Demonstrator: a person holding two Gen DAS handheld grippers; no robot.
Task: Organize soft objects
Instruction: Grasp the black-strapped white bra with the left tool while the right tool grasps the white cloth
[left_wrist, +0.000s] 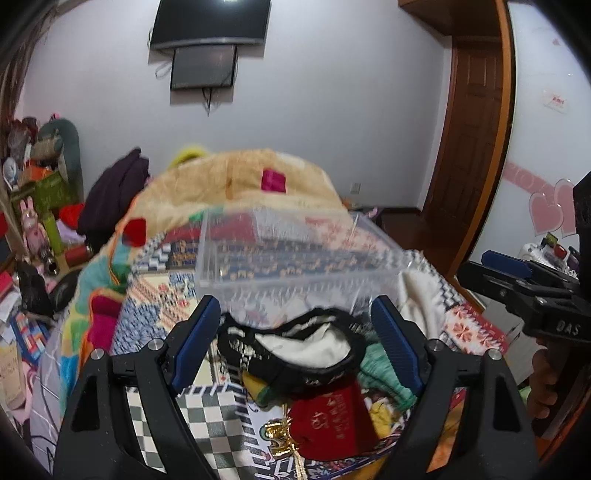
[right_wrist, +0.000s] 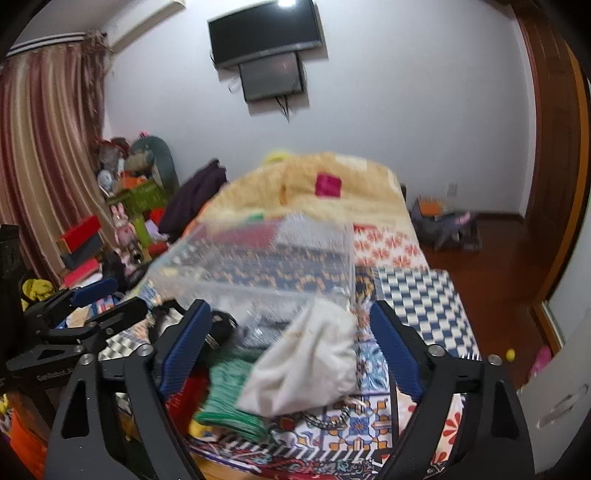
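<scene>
Setting: bedroom; patchwork bedspread (right_wrist: 417, 299) on a bed, wall-mounted television (right_wrist: 264, 35) on the far wall, clutter at the bedside.
Left gripper (left_wrist: 295, 341): jaws wide apart, holding nothing; hovers over the heap with both blue pads clear of the fabric.
Between left fingers: black-trimmed white garment (left_wrist: 306, 345), lying crumpled and loose, touching neither pad.
Just below it: red pouch (left_wrist: 332, 424) with gold print and a gold tassel, nearest the camera; green knit piece (left_wrist: 384, 380) beside the right-hand finger.
Right gripper (right_wrist: 291, 350): jaws likewise spread, gripping nothing.
Between right fingers: white cloth bag (right_wrist: 310, 362), bunched, blurred; green knit piece (right_wrist: 229, 391) toward the left finger, something red under it.
Ahead of both grippers: clear plastic bin (left_wrist: 291, 254), beyond the heap on the bedspread; appears to hold nothing, though blur leaves this uncertain.
Farther out: tan plush blanket (left_wrist: 236, 177) at the far end of the bed.
Step in hand (judged): sorting at an early stage; the soft items sit in a pile outside the bin, each gripper lined up over a candidate.
Next move calls for (judged): lowering onto one piece, closing on a fold thick enough not to slip, lifting it free of its neighbours, carrying it forward over the bin rim.
</scene>
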